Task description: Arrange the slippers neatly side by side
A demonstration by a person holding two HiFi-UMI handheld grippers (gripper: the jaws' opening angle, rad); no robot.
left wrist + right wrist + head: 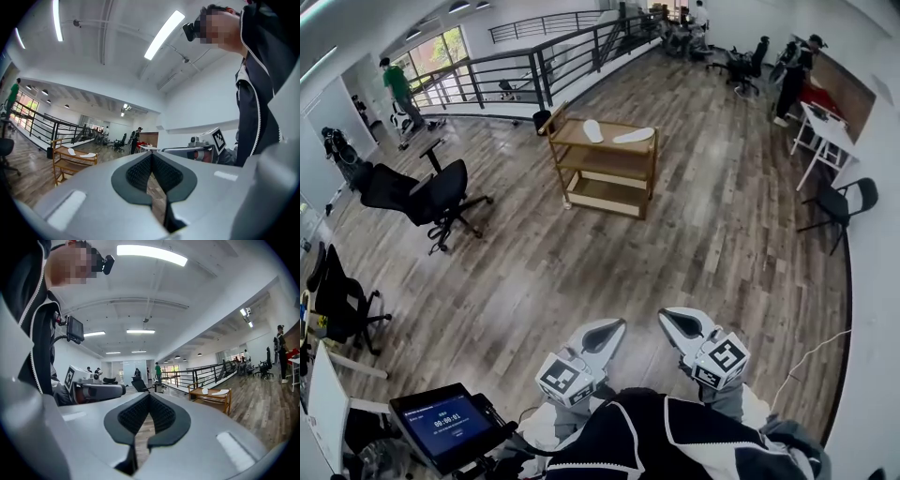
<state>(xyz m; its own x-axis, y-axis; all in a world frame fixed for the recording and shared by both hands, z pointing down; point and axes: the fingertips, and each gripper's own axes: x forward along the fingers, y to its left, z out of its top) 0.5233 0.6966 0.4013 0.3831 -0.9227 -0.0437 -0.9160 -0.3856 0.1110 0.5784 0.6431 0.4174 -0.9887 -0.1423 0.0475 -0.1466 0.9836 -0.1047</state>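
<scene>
1. Progress: nothing done, as far as the views show. The first slipper (593, 131) and second slipper (634, 136), both white, lie untouched on the top shelf of a wooden rack (605, 150) across the plank floor (694, 234).
2. Location of the pair: top shelf only; the two lower shelves look bare. The first slipper sits toward the shelf's left half and the second toward its right. They are near each other but apart.
3. Axis, first slipper: the long axis runs roughly away from the head camera, across the shelf's depth, slightly slanted.
4. Axis, second slipper: the long axis lies nearly along the shelf's length, its right end tipped a little farther back. The pair therefore sits at a wide angle, not parallel and not side by side.
5. Toe and heel: too small to tell which end is which on either slipper.
6. Left tool (151, 176): jaws closed together with nothing between them, held level close to the person's body and well apart from the rack.
7. Right tool (149, 414): likewise closed and empty, beside the left one.
8. Remaining, judged: approach the rack, turn one slipper to match the other's axis, and bring the two together with toes the same way.
</scene>
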